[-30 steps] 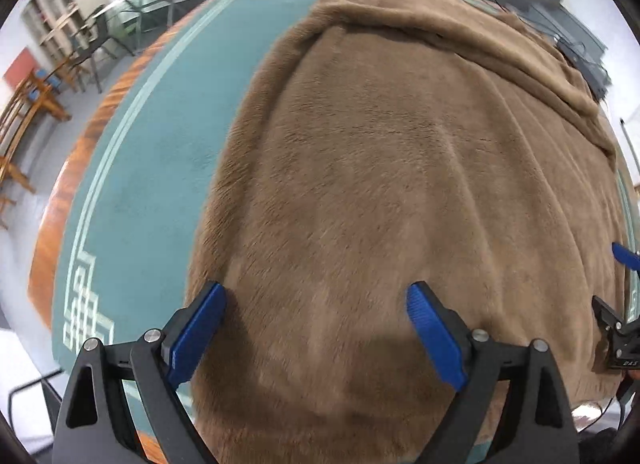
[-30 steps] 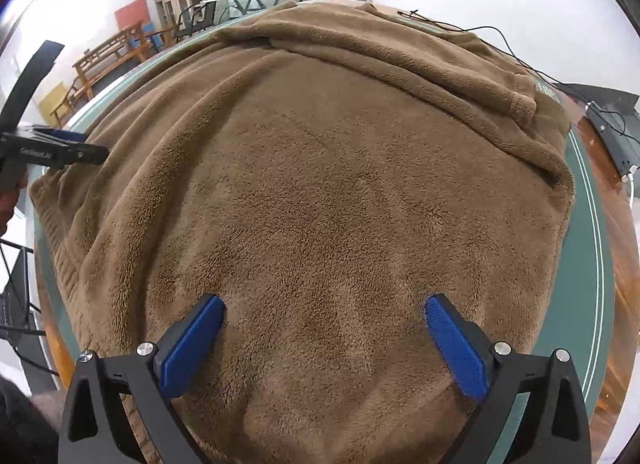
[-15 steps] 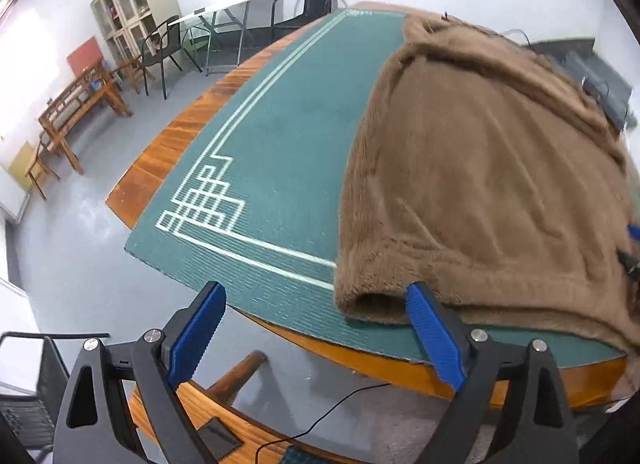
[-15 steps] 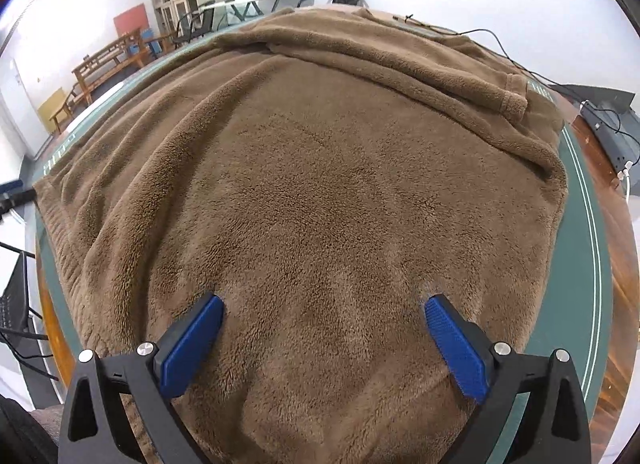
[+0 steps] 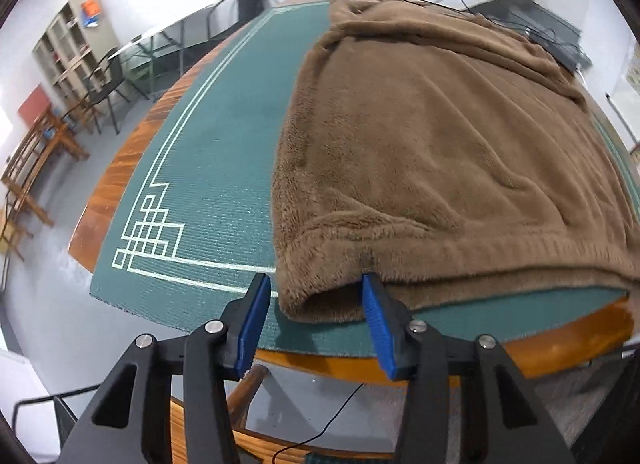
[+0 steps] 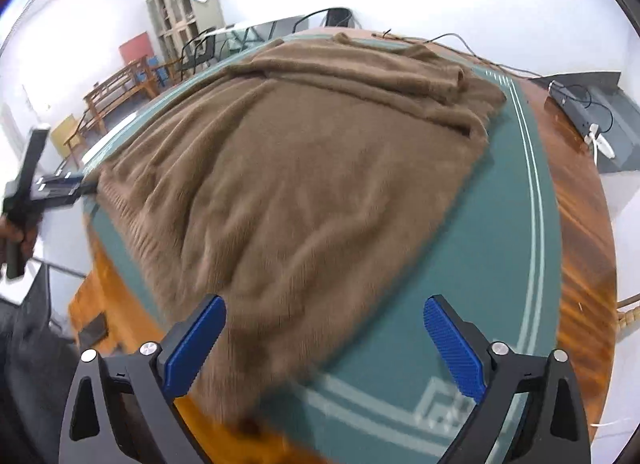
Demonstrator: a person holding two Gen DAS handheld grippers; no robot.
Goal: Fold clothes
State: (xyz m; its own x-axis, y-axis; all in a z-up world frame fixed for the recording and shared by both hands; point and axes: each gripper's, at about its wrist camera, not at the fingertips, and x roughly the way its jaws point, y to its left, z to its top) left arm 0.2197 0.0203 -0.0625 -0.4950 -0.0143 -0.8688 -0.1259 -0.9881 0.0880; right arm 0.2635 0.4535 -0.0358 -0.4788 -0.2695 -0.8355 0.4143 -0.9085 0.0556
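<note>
A brown fleece garment lies spread on a green mat over a wooden table. My left gripper sits at the garment's near left corner. Its jaws are closing, with the folded corner between the blue pads; the left pad stands just clear of the fleece. In the right wrist view, which is blurred by motion, the garment fills the middle. My right gripper is open wide over its near right corner, one pad above fleece and the other above the mat. A hand holds the left gripper at the far left.
The wooden table rim borders the mat. Chairs and a shelf unit stand beyond the left side. Cables and a black box lie on the far right of the table. A wooden chair sits under the near edge.
The left gripper drew back from above the fleece to its near left corner, and its jaws narrowed around that corner. The right gripper shifted toward the near right corner, so the mat now shows.
</note>
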